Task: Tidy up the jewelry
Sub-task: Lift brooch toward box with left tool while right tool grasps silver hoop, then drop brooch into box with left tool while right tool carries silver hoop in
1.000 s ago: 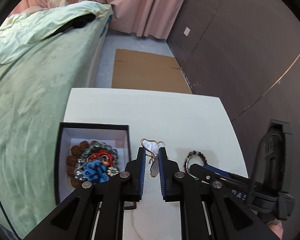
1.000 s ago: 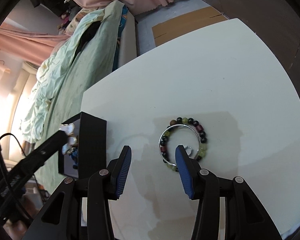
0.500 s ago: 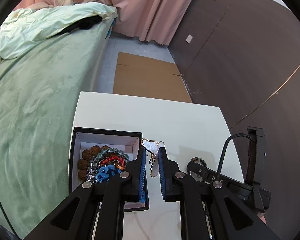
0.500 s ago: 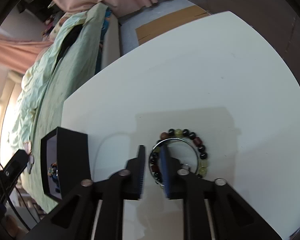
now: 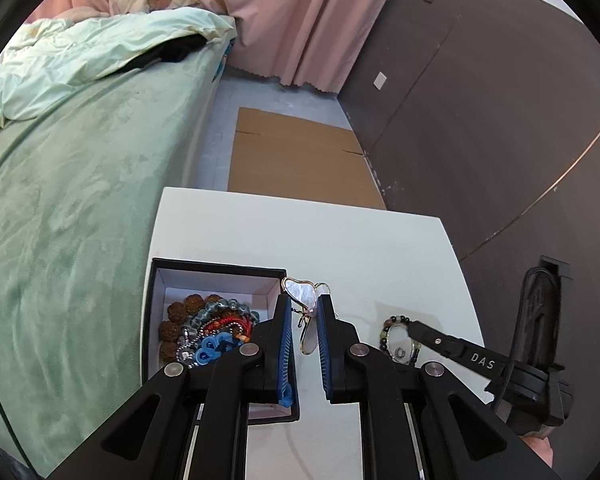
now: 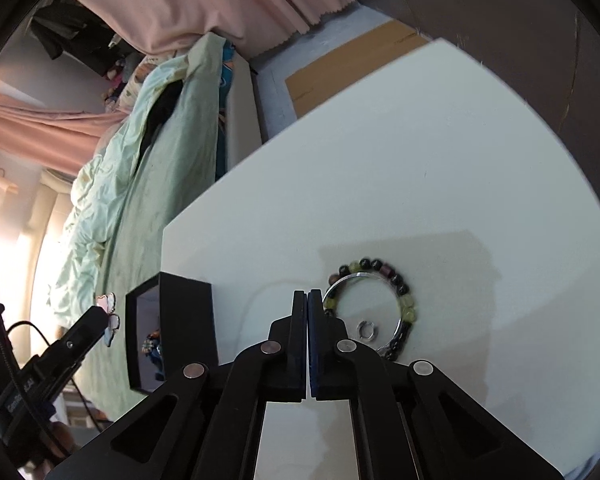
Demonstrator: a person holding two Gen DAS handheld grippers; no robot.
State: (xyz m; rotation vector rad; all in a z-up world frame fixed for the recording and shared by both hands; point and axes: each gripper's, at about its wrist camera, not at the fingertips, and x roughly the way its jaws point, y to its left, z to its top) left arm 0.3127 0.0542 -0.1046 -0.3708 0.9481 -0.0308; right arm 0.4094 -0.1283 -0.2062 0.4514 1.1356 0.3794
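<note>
My left gripper (image 5: 302,300) is shut on a gold-rimmed butterfly clip (image 5: 300,294) with a pearly wing, held just above the right wall of a black jewelry box (image 5: 220,268). Beaded bracelets and a blue piece (image 5: 210,330) fill the box. On the white table (image 5: 300,232) to the right lies a beaded bracelet with a silver hoop (image 6: 404,300), and a small silver ring (image 6: 367,330) rests inside it. My right gripper (image 6: 307,294) is shut, pads together, at the bracelet's left edge. Nothing shows between the pads. The box (image 6: 184,320) and the left gripper (image 6: 100,320) show at left.
A bed with a green cover (image 5: 80,200) runs along the table's left side. Flattened cardboard (image 5: 296,160) lies on the floor beyond the table, with a dark wall (image 5: 480,120) to the right and pink curtains (image 5: 300,20) behind.
My right gripper's jaws have gone from wide apart to fully together beside the bracelet. The left gripper keeps its hold on the butterfly clip and has barely shifted.
</note>
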